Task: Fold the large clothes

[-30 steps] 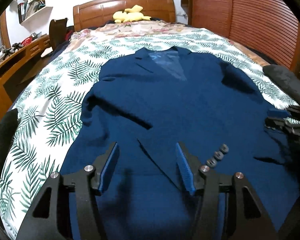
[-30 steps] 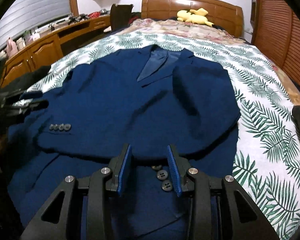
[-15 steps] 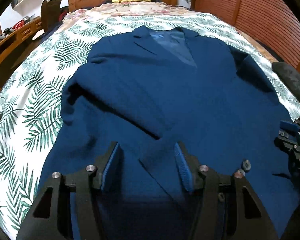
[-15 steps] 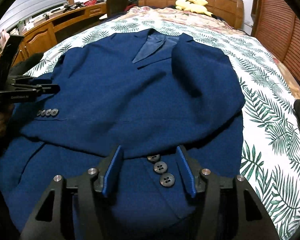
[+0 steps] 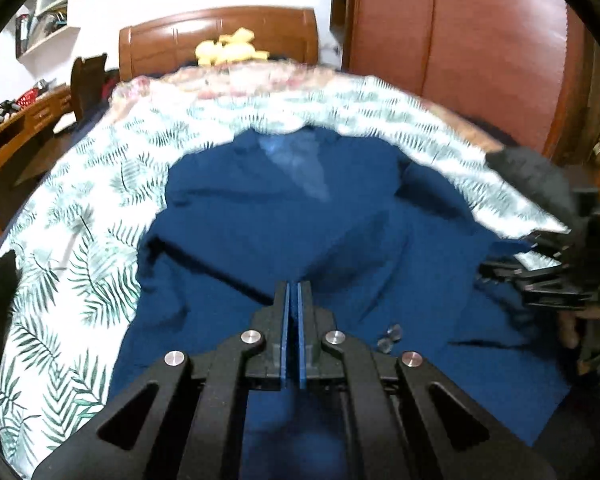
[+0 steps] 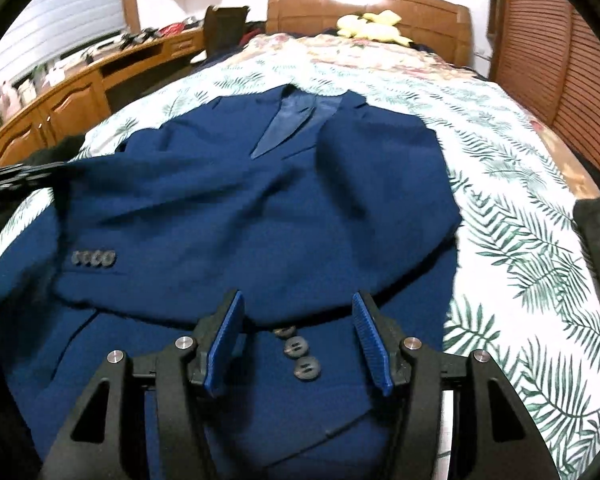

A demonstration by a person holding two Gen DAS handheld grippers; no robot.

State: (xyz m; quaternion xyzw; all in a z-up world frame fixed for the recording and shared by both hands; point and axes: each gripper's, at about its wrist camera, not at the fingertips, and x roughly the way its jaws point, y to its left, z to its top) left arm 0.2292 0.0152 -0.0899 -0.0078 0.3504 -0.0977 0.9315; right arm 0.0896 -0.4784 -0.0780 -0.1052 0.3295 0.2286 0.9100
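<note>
The jacket (image 6: 236, 216) is deep navy blue, its lining (image 6: 288, 124) at the collar a paler, shinier blue, its buttons (image 6: 296, 354) dark grey. The bedsheet (image 6: 520, 264) is white with a green palm-leaf print; further up lies a floral cover (image 6: 364, 56) in pinks and creams. The plush toy (image 6: 370, 26) is yellow. The headboard (image 6: 368, 2) and desk (image 6: 60, 100) are reddish-brown wood. Both grippers are black with blue pads (image 6: 370, 340).

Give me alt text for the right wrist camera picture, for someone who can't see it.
A navy blue blazer lies face up on a bed with a palm-leaf sheet, one sleeve folded across its front. The right gripper hovers open above the blazer's front buttons, holding nothing.
</note>
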